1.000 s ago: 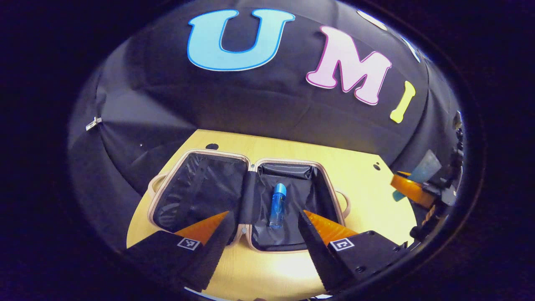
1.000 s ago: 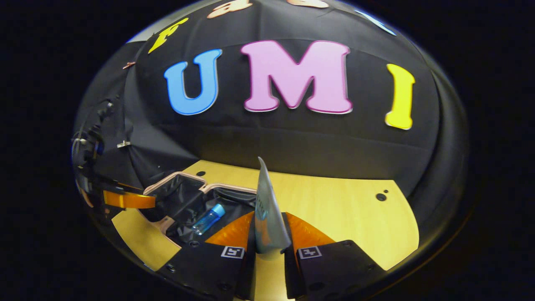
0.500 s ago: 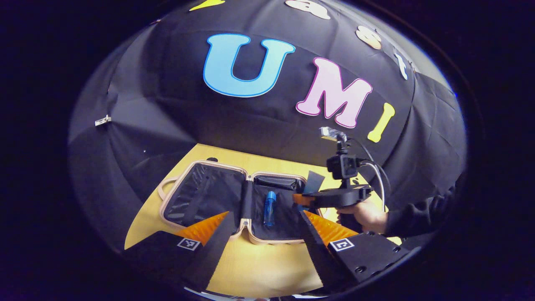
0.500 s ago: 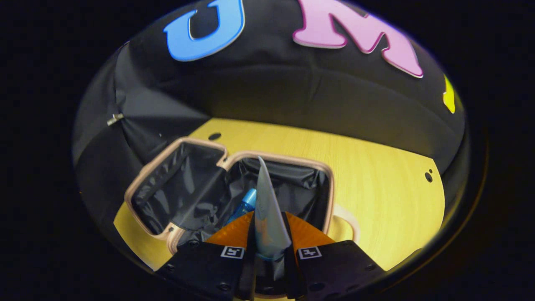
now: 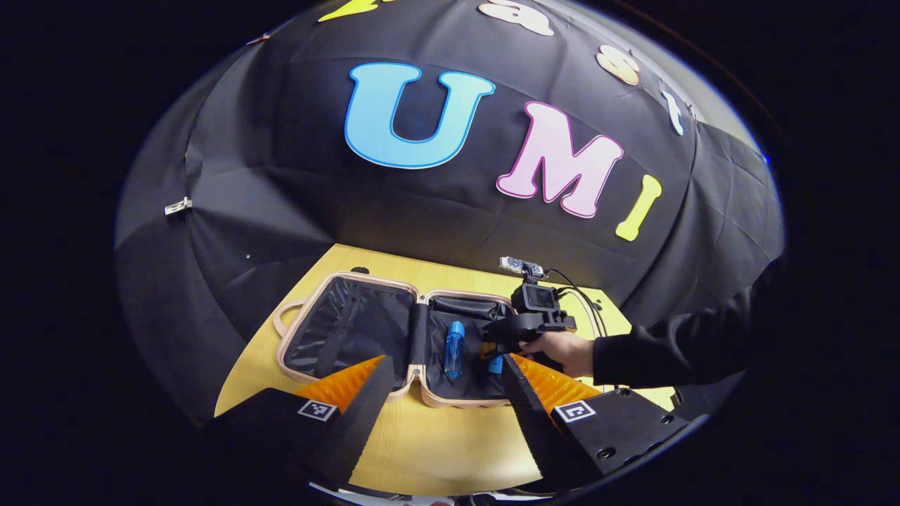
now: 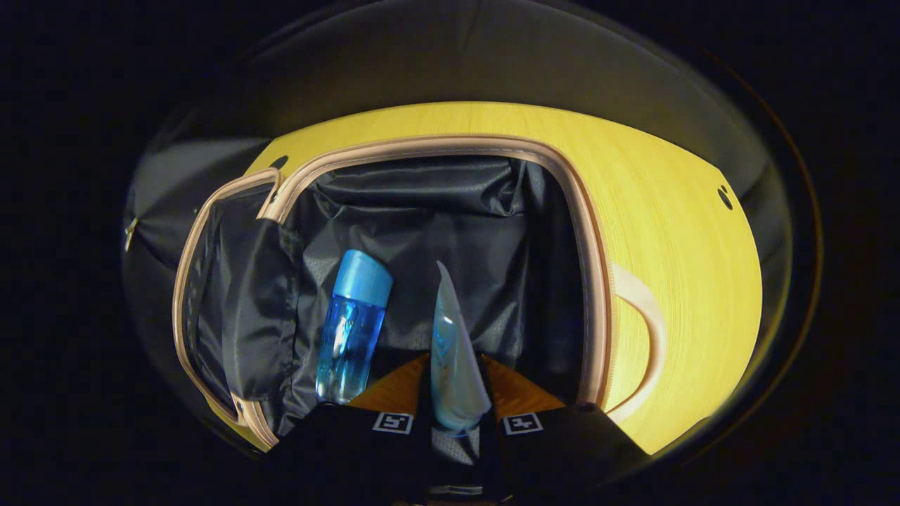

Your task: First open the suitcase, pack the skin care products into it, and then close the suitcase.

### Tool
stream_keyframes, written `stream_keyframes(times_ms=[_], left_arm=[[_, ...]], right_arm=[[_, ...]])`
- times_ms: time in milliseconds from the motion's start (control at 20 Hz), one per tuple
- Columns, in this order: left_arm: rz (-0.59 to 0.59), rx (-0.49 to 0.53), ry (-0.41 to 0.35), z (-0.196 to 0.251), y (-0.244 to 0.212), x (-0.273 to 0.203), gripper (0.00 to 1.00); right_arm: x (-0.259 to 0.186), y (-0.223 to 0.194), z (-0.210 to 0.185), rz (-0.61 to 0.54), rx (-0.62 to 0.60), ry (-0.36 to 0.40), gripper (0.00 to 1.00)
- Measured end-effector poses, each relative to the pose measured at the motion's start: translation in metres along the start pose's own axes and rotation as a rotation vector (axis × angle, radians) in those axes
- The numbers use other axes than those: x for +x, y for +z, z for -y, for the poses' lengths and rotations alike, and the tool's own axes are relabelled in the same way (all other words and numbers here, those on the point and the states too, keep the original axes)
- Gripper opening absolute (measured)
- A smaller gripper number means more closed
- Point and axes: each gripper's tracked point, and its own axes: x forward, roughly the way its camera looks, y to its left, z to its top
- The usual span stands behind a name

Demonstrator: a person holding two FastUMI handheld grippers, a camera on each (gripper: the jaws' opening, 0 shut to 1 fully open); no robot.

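Presently the right gripper (image 6: 455,393) is clamped on a soft, light tube (image 6: 450,358), held near its cap end, above the open suitcase (image 6: 587,281) lining just right of the rigid blue bottle (image 6: 351,323); left gripper (image 5: 443,393) spread wide, empty.

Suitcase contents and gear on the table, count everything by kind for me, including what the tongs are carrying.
Suitcase, open flat: 1
Blue bottle, lying in the suitcase: 1
Squeeze tube, pinched in the right tongs over the suitcase: 1
Tongs, the left tongs open and empty, plus the right: 2
Total: 5
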Motion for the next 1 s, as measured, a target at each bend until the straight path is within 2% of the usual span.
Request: stream_keyframes(times_ms=[100, 150, 200, 250, 400, 450, 500, 600, 750, 900, 1000], left_arm=[[0.017, -0.047, -0.003, 0.002, 0.006, -0.002, 0.96], [0.03, -0.071, 0.001, 0.0, 0.01, -0.003, 0.96], [0.038, -0.088, 0.017, -0.005, 0.013, -0.003, 0.96], [0.043, -0.1, 0.039, -0.013, 0.012, -0.003, 0.96], [0.06, -0.118, 0.135, -0.048, 0.012, -0.006, 0.96], [0.071, -0.122, 0.179, -0.068, 0.012, -0.007, 0.96], [0.081, -0.123, 0.226, -0.088, 0.01, -0.004, 0.96], [0.096, -0.097, 0.299, -0.132, 0.008, 0.002, 0.96], [0.13, -0.067, 0.34, -0.185, 0.018, 0.018, 0.96], [0.137, -0.114, 0.34, -0.233, 0.02, 0.055, 0.96], [0.112, -0.143, 0.38, -0.277, 0.013, 0.078, 0.95]], right_arm=[[0.0, 0.0, -0.001, -0.04, 0.015, -0.003, 0.33], [-0.002, 0.0, -0.002, -0.048, 0.016, 0.002, 0.41], [-0.002, 0.0, -0.003, -0.048, 0.014, 0.006, 0.39], [-0.005, 0.0, -0.004, -0.05, 0.007, 0.021, 0.4], [-0.016, -0.002, -0.004, -0.027, -0.019, 0.033, 0.67], [-0.028, 0.001, -0.009, 0.0, -0.018, 0.055, 0.7], [-0.037, 0.005, -0.011, 0.035, -0.029, 0.069, 0.82], [-0.059, 0.013, -0.008, 0.123, -0.097, 0.078, 1.0], [-0.103, 0.018, -0.003, 0.252, -0.165, 0.102, 0.99], [-0.151, 0.013, 0.001, 0.364, -0.126, 0.153, 0.99], [-0.178, 0.005, 0.012, 0.416, -0.089, 0.172, 0.98]])
